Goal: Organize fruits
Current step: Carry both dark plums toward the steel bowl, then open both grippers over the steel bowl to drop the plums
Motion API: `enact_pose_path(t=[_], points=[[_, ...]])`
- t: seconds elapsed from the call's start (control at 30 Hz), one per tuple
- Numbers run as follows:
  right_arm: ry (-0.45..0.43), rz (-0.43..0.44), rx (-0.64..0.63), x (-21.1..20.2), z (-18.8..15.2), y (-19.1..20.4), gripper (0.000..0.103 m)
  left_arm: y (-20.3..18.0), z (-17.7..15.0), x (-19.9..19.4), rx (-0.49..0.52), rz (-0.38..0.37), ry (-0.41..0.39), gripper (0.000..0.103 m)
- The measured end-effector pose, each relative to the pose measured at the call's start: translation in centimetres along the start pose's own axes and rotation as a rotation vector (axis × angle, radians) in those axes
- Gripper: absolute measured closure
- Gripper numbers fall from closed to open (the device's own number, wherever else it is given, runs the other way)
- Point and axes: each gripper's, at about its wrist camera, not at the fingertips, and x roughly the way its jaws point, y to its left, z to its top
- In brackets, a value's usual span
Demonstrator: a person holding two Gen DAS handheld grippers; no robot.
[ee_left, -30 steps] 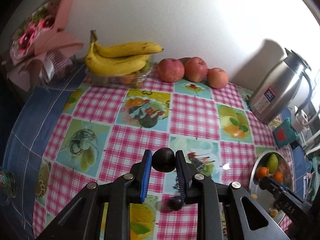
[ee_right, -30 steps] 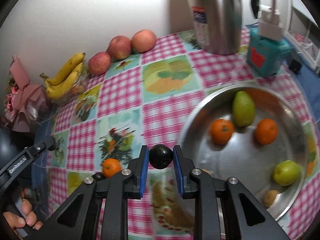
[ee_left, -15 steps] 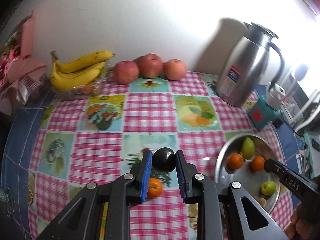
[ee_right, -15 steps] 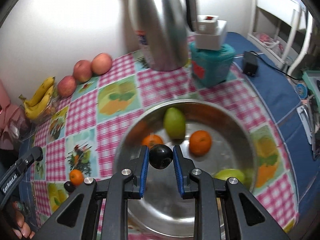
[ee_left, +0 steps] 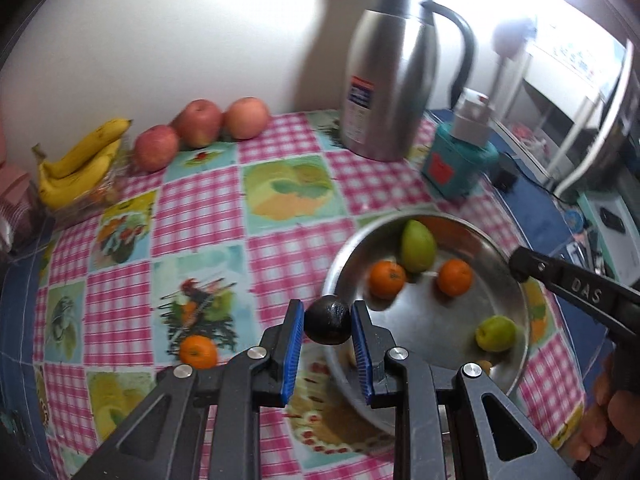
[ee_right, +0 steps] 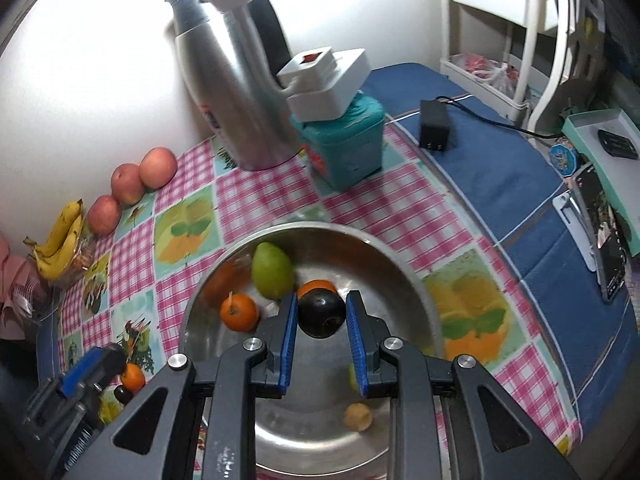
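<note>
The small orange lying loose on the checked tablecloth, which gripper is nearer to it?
Left. The left gripper, shut on a dark round fruit, hovers just beside the small orange. The right gripper is over the steel bowl, farther off.

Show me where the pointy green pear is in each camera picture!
Left wrist view: the green pear lies at the far side of the metal bowl, right of centre.
Right wrist view: the same pear lies at the bowl's far left, just beyond the claw.
Shared landmark: the steel jug by the wall.
</note>
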Motion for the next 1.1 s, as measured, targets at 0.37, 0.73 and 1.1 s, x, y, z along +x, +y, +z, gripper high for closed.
enact_pose_path(t=[0.37, 0.73, 1.1], points=[[0.029, -0.021, 0.012, 1.3, 0.2, -1.5, 0.077, -3.4, 0.5, 3.2, 0.043, -0.024, 0.046, 0.077], [0.080, -0.062, 0.007, 3.4, -0.1, -2.1, 0.077, -4.9, -0.4, 6.4, 0.082, -0.020, 0.085, 0.077], [0.107, -0.088, -0.008, 4.2, -0.5, -2.0, 0.077, -5.1, -0.5, 6.6, 0.092, -0.024, 0.085, 0.077]])
